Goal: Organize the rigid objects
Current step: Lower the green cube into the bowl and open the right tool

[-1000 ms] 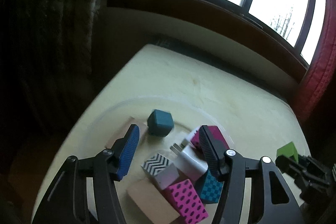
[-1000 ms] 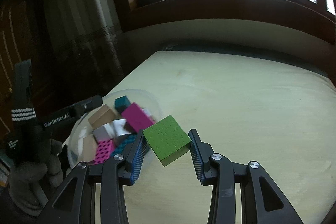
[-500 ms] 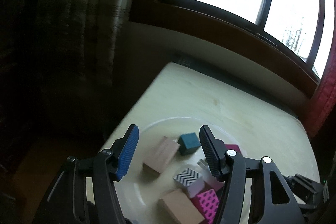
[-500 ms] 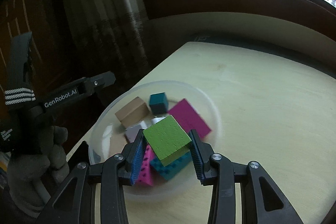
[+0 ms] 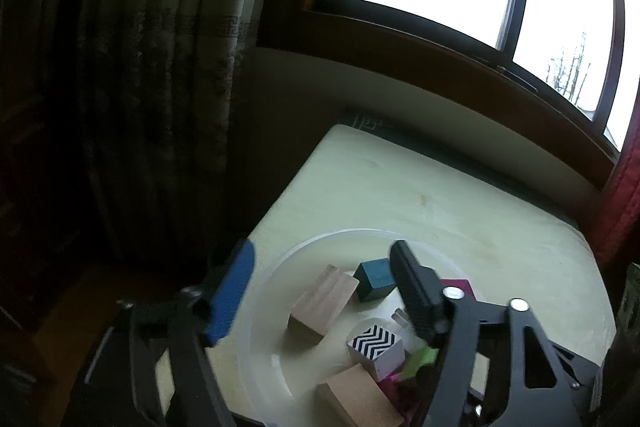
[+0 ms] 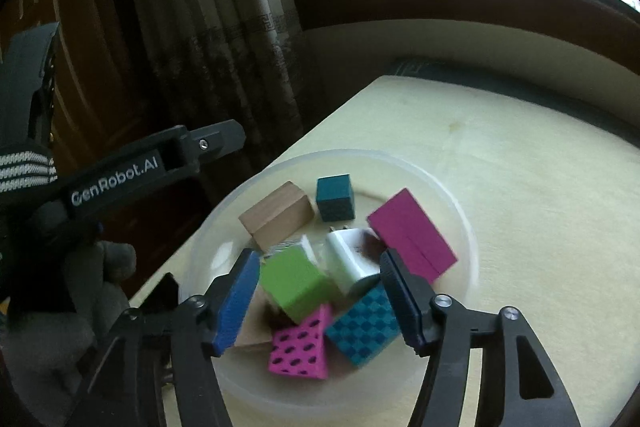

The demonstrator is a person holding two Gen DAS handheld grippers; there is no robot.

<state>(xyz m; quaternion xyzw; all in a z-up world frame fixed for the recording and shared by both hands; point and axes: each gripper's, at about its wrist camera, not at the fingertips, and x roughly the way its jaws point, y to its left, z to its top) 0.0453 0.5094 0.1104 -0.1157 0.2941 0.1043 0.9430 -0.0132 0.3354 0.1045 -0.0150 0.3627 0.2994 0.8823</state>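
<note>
So the right tool (image 6: 318, 293) has just let go: half a second back its jaws were clamped on the green block (image 6: 298, 283), and now they're spread wide with the block loose in the clear bowl (image 6: 456, 203), sitting on the pile at about 7 o'clock, next to the white charger (image 6: 352, 261). Looks like it's still settling, kind of blurry. The left tool (image 5: 320, 291) hangs open and empty over the bowl's 9 o'clock side. The counter (image 6: 540, 187) looks bare, so the sorting's probably about done.
</note>
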